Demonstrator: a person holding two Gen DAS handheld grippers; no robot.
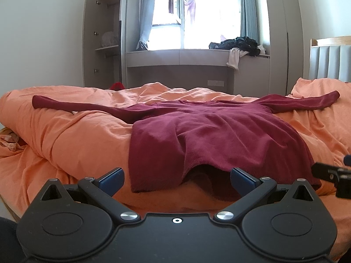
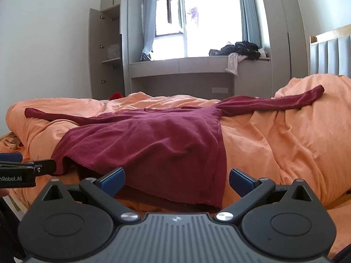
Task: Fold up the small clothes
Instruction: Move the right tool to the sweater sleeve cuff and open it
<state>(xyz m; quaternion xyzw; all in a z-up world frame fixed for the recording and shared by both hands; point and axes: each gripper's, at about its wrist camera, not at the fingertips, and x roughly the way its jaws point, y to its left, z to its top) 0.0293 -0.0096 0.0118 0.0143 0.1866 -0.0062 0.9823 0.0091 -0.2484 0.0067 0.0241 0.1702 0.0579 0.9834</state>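
Left wrist view, maroon long-sleeved top [image 1: 197, 135] spread flat on orange duvet [image 1: 65, 135], sleeves outstretched, hem nearest, bare bedding either side, left tongs [image 1: 177, 180] and right tongs [image 2: 177, 180] both spread wide, empty, level at hem.

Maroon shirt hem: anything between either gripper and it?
Nothing visible. The left gripper and right gripper are both open, just short of the maroon shirt hem, which lies spread on the orange duvet.
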